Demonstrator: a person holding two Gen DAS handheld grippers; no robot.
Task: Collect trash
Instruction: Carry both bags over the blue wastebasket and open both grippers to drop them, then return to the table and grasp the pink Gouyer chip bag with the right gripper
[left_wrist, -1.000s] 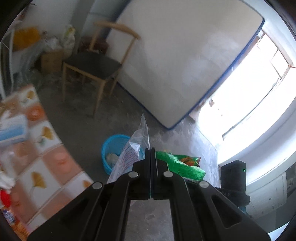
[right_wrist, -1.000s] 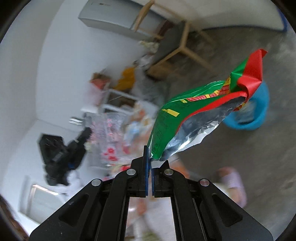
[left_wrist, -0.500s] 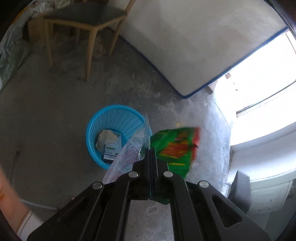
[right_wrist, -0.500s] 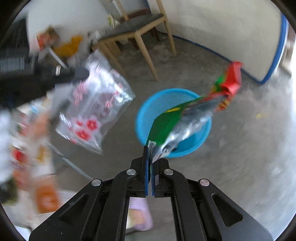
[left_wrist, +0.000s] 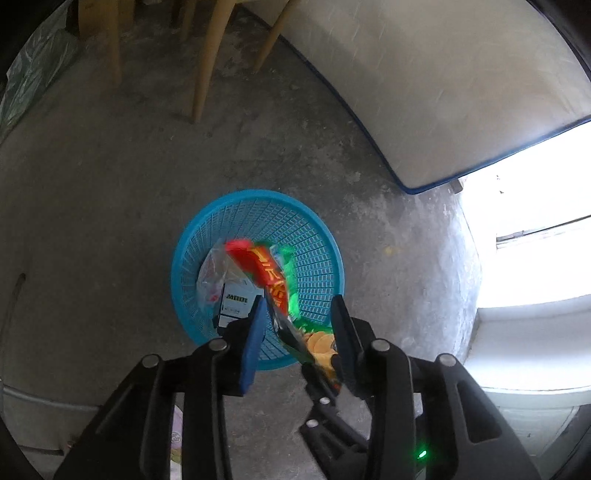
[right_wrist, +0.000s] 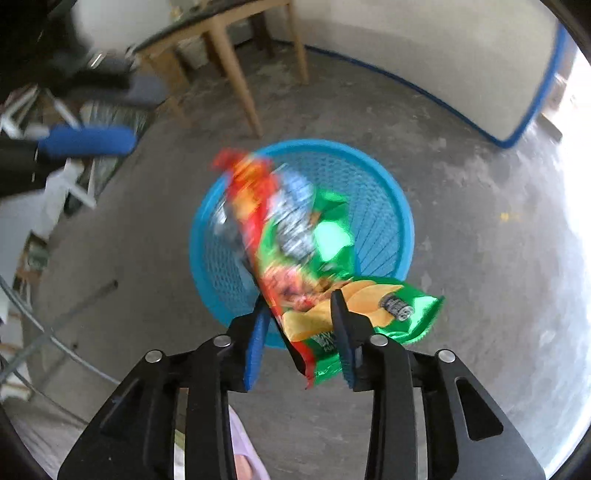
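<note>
Blue basket (right_wrist: 388, 206): round, open-lattice plastic bin with a smooth rolled rim, standing on rough grey concrete, central in both wrist views. Contents, left view: a clear plastic bag (left_wrist: 212, 273) crumpled at the 9 o'clock side of the bowl, and a small white carton with dark lettering (left_wrist: 236, 301) beside it. Snack bag (right_wrist: 295, 258): glossy green and red foil, silvered inside, creased and limp, blurred in the right view; it hangs between the parting fingers of the right gripper (right_wrist: 299, 332), its upper end over the bowl, its lower green corner spilling out past the finger toward 3 o'clock. Neither pad plainly presses it, so it appears released. Left gripper (left_wrist: 299, 332): jaws opening, blue pads apart, with nothing of its own between them; the snack bag shows through the gap. Handling note, as judgement: hold both grippers over the bowl's centre until the foil drops clear, since the trailing corner could catch the near rim. Surroundings: wooden chair legs (left_wrist: 203, 62) at 11 o'clock, white mattress edged in blue (left_wrist: 443, 92) at 1 o'clock.
</note>
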